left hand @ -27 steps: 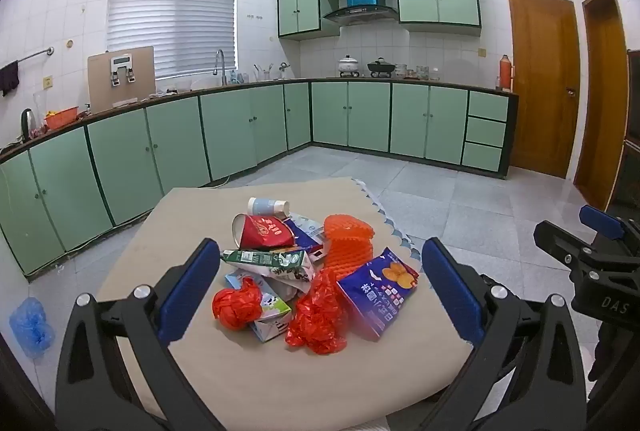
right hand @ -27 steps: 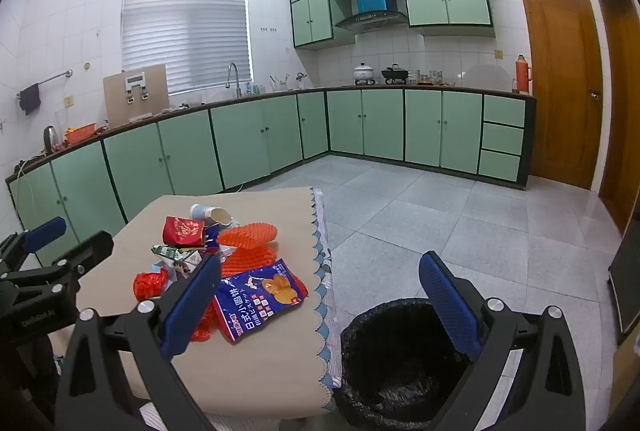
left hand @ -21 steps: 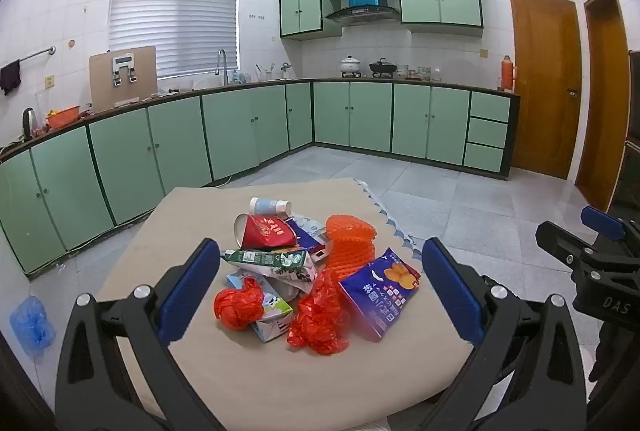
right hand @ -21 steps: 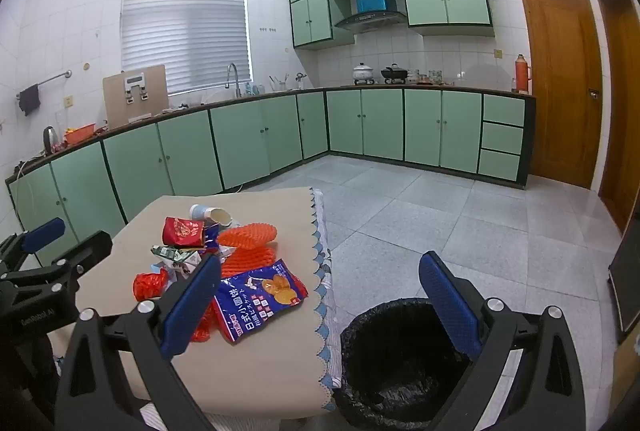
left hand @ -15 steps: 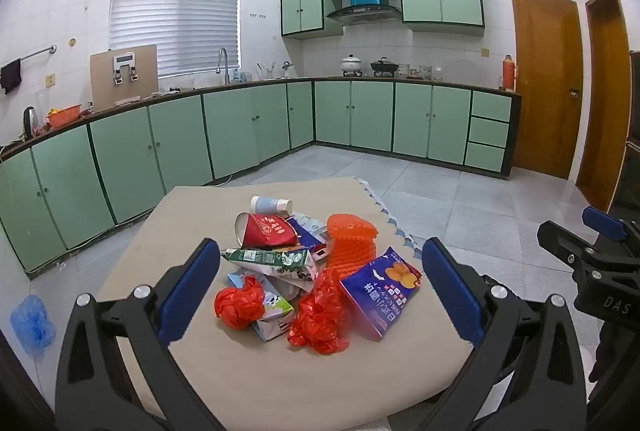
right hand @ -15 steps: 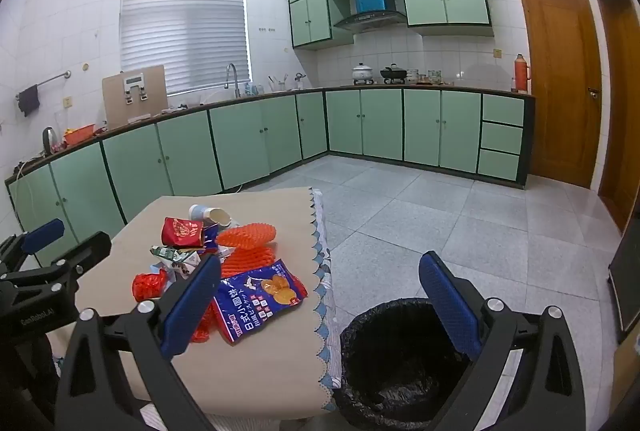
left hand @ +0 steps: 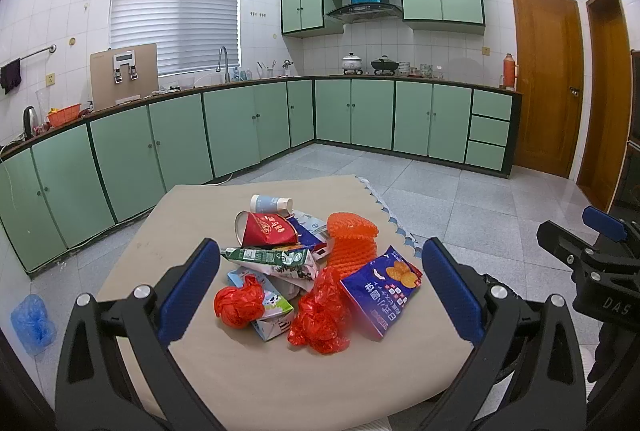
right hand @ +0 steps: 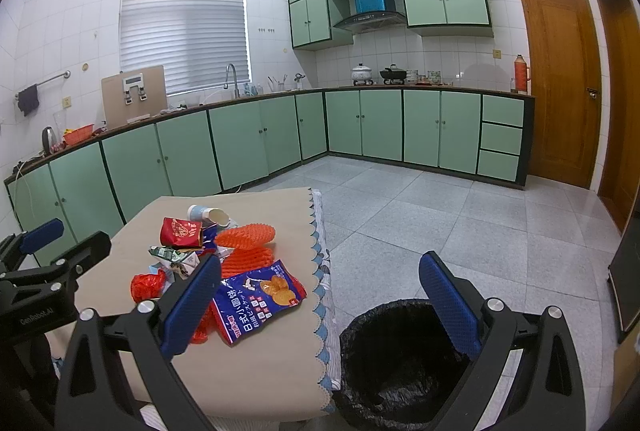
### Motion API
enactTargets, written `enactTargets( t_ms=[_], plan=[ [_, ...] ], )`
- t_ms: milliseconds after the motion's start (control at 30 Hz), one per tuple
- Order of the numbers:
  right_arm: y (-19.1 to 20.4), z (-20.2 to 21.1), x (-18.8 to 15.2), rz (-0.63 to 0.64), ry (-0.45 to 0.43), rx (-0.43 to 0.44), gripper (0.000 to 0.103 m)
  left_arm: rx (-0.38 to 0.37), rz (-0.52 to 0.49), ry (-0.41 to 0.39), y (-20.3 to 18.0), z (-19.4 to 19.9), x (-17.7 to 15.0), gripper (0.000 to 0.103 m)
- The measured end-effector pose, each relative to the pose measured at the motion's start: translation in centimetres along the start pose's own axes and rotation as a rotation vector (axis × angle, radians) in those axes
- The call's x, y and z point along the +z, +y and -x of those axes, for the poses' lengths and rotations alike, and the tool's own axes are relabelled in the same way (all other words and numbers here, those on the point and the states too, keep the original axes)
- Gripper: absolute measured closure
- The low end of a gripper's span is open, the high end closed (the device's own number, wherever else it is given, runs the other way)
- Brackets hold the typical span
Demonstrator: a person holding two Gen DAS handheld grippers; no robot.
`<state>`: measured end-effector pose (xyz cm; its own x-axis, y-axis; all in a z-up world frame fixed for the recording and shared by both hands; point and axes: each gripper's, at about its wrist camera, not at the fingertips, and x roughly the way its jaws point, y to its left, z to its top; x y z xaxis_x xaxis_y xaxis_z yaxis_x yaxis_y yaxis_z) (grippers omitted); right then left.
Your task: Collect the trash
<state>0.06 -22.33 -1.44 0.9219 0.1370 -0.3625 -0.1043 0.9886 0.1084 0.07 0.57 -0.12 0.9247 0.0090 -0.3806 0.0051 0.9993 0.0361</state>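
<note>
Nothing looks collected: the heap of crumpled wrappers and cartons (left hand: 304, 271) sits at twelve o'clock, black-lined round bin (right hand: 400, 359) apparently empty, left gripper (left hand: 320, 291) and right gripper (right hand: 320, 303) both wide, holding nothing

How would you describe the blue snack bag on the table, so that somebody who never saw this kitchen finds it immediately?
Start at the beige table beside the black-lined bin. In the pile of trash on it, look at the side nearest the bin, just in front of the orange foam netting. There the blue snack bag lies flat: the only blue packet with white writing and a picture of golden crackers.
</note>
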Motion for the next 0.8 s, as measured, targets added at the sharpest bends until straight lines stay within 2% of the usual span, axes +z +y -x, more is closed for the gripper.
enactTargets(
  t_ms=[800],
  plan=[
    [0.07, -0.20, 0.00, 0.002, -0.001, 0.000, 0.006, 0.004, 0.002, 0.004, 0.09, 0.12, 0.11, 0.005]
  ],
)
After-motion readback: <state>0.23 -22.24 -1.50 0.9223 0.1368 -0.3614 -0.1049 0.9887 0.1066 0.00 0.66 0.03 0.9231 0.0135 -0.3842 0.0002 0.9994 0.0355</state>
